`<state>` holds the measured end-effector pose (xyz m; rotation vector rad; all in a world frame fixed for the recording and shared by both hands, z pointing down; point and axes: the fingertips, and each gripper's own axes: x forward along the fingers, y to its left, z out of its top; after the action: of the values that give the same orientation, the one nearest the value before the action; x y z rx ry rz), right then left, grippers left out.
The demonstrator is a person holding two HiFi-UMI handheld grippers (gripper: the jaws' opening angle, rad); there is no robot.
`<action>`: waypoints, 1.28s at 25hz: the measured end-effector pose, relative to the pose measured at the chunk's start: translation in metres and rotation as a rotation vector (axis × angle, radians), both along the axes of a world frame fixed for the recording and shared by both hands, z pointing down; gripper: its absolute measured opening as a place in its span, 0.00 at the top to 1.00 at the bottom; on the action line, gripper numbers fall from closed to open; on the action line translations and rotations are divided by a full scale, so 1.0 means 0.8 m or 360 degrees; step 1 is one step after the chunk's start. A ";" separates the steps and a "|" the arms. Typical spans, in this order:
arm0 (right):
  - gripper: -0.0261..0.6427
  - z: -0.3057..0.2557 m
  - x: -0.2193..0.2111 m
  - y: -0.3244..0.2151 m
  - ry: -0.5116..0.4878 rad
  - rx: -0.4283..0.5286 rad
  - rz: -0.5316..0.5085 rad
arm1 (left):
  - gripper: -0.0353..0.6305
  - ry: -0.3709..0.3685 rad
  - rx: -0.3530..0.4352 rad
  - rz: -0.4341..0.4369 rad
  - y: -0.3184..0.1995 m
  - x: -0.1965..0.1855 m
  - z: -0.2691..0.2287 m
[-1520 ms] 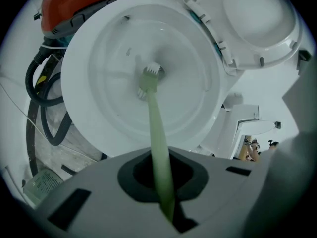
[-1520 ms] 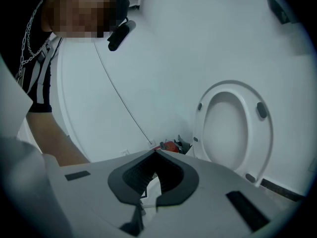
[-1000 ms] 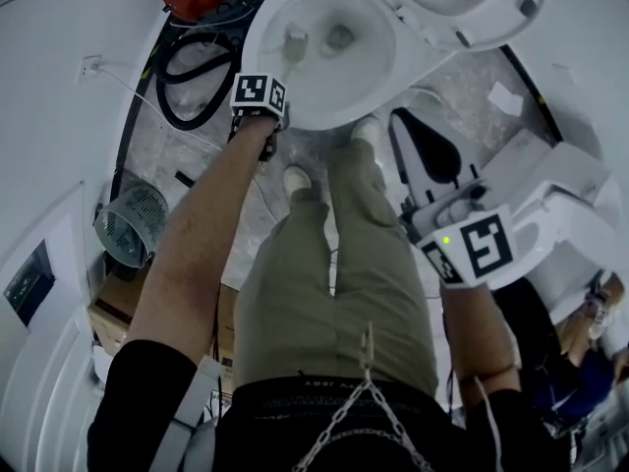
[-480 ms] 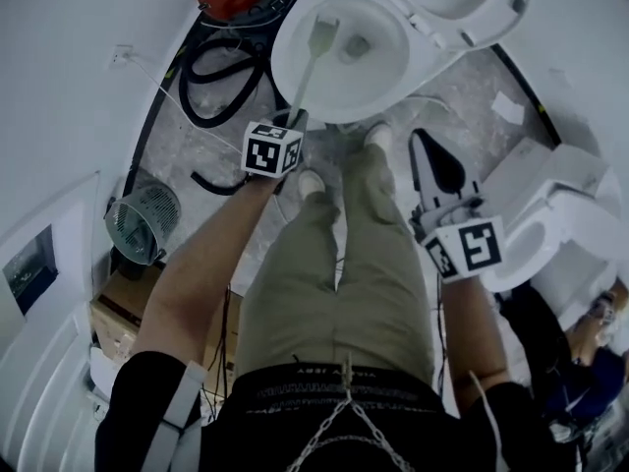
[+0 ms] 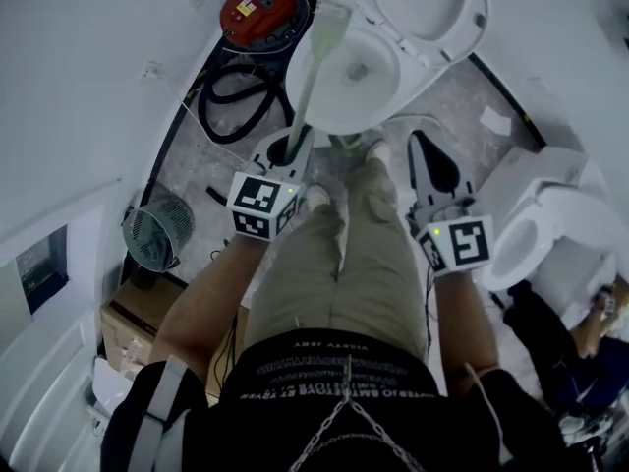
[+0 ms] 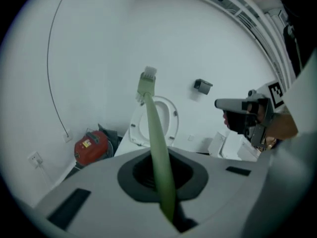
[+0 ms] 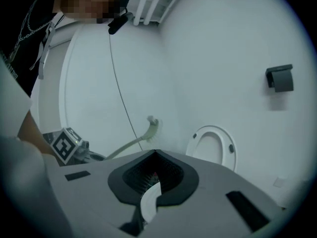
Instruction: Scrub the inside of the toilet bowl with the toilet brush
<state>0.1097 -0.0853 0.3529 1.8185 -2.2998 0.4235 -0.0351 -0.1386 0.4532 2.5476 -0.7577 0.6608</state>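
The left tongs (image 5: pixel 292 147) pinch the near end of the pale green long-handled toilet brush (image 5: pixel 313 77). Its shaft runs straight ahead and upward from them, and its bristle head (image 5: pixel 332 18) is up in the air over the far left rim, not inside the white ceramic toilet bowl (image 5: pixel 378 88). The bowl lies down and to the head's right. The right tongs (image 5: pixel 433 170) are pressed together, beside the bowl's near edge, and carry nothing for the task.

White curved walls (image 5: pixel 84 77) enclose a mottled grey floor (image 5: pixel 460 106).
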 end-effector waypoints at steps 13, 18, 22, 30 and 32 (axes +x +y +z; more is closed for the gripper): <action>0.97 -0.160 -0.007 -0.007 0.0094 0.0188 0.0007 | 0.95 0.0163 0.0574 -0.0077 -0.039 -0.012 -0.278; 0.97 -0.213 -0.011 -0.001 0.0115 0.0228 0.0039 | 0.95 0.0152 0.0681 -0.0064 -0.030 -0.033 -0.336; 0.97 -0.237 -0.018 0.006 0.0195 0.0262 0.0046 | 0.95 0.0193 0.0690 -0.0092 -0.021 -0.055 -0.368; 0.97 -0.279 -0.056 0.016 0.0171 0.0276 0.0075 | 0.95 0.0202 0.0670 -0.0087 -0.003 -0.087 -0.396; 0.97 -0.285 -0.062 0.019 0.0178 0.0283 0.0076 | 0.94 0.0175 0.0663 -0.0064 0.003 -0.093 -0.394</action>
<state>0.0604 -0.0703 0.1252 1.9267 -2.2860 0.1230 -0.1094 -0.1359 0.1384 2.9008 -0.9914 0.3745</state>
